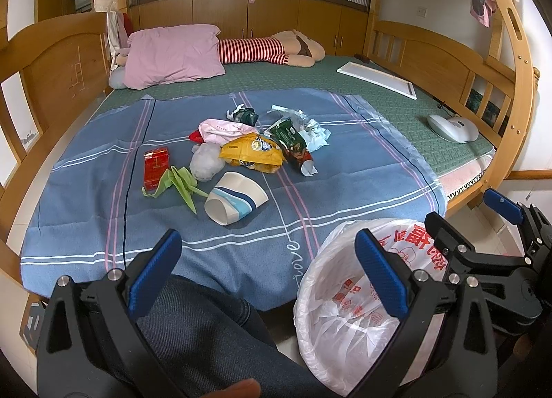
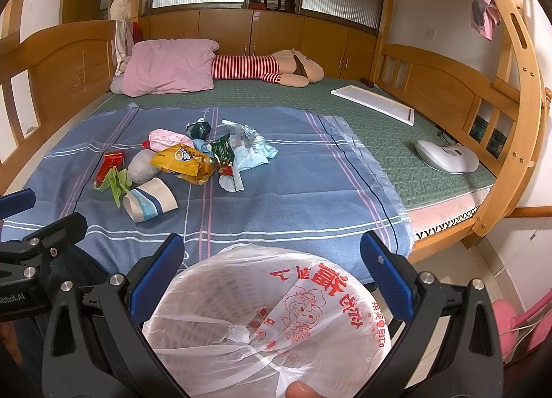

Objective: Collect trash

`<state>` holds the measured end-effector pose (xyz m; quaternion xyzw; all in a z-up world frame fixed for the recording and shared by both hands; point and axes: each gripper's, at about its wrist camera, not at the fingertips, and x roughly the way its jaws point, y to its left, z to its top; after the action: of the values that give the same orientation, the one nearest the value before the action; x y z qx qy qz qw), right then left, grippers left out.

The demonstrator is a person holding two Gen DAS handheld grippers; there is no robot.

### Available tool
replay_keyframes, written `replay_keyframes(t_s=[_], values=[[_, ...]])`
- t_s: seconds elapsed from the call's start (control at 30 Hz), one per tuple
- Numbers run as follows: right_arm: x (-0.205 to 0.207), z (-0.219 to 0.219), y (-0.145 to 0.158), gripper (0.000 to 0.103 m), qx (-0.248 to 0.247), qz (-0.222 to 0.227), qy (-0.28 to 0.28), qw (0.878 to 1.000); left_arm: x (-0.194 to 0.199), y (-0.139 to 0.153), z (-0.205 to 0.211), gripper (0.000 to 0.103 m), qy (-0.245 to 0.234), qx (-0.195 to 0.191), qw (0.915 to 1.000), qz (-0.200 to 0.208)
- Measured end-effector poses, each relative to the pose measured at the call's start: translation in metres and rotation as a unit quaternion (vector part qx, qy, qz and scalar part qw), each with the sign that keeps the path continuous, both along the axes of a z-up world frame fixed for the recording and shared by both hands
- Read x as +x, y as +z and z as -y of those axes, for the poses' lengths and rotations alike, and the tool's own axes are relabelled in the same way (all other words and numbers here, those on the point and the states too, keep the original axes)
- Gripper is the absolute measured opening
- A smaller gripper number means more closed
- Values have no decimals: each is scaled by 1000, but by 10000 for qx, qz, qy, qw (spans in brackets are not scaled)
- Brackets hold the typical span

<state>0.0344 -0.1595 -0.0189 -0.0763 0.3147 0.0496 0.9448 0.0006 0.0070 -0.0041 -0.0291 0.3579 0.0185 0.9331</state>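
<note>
Left wrist view is showing the left gripper hanging over the person's knee with its jaws spread wide and gripping nothing, while the right gripper is hovering over the bin, likewise spread and empty. That bin, lined with a white plastic bag printed in red, is standing on the floor just beside the bed's near edge. Nothing seems collected yet, so the sensible start is probably the nearest piece: the paper cup lying on its side on the blue sheet. Its thin wall is likely crushing easily, so closing gently across the rim should be working best. Beside it are lying a green paper scrap and a red carton, then a yellow snack bag and other wrappers heaped together. Farther back, a green mat is covering the bed, with a pink pillow, a striped plush toy, and wooden cabinets behind.
</note>
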Motion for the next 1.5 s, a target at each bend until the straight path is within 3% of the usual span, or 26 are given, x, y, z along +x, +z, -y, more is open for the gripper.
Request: replay_keyframes(t_s=[1.5], values=[[0,3,-1,100,35,-3,-41,10000,-2,-3,0,100,10,-7,10000,-30]])
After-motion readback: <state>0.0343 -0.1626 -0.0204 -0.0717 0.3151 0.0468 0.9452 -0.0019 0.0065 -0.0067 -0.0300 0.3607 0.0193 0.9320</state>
